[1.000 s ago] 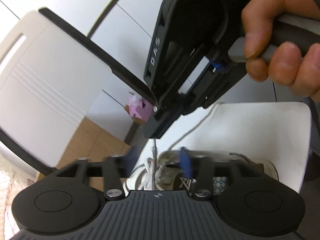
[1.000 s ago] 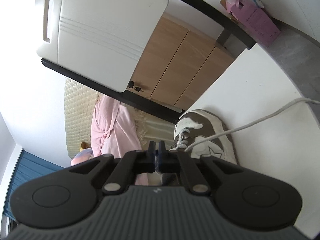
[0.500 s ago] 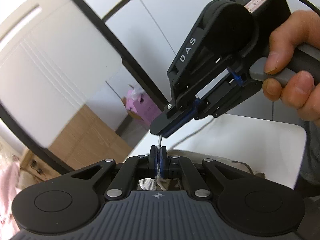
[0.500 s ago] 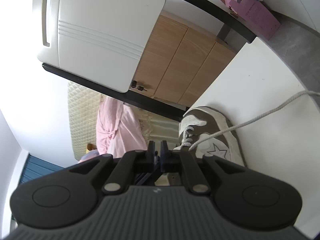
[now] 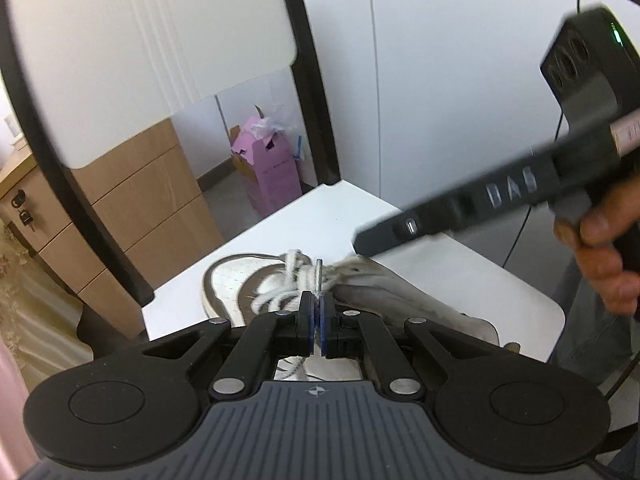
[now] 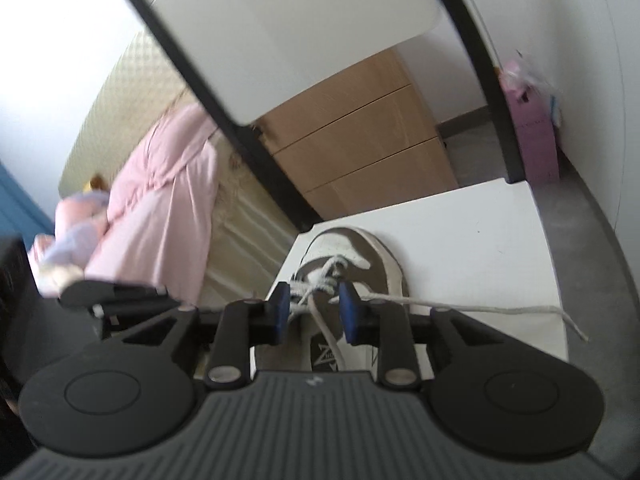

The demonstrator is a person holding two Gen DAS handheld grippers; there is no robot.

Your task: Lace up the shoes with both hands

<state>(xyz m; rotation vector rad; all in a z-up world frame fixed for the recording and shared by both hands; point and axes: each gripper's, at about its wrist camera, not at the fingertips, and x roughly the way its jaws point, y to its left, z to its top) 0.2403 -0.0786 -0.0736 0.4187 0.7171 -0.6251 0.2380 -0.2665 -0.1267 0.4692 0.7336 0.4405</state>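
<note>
Two handheld grippers work above a grey-and-white sneaker [image 5: 360, 292] on a white table [image 5: 460, 264].

A pink cardboard box [image 5: 272, 168] and wooden drawers [image 5: 132, 216] stand beyond the far edge. The left gripper [image 5: 319, 322] pinches the white lace's tip [image 5: 319, 276]. The right gripper [image 6: 314, 312] is opening; lace [image 6: 460, 306] trails rightward, ungripped.

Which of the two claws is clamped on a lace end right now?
The left claw: its blue pads are shut on the lace tip above the shoe. The right claw is opening, pads apart and pinching nothing.
</note>
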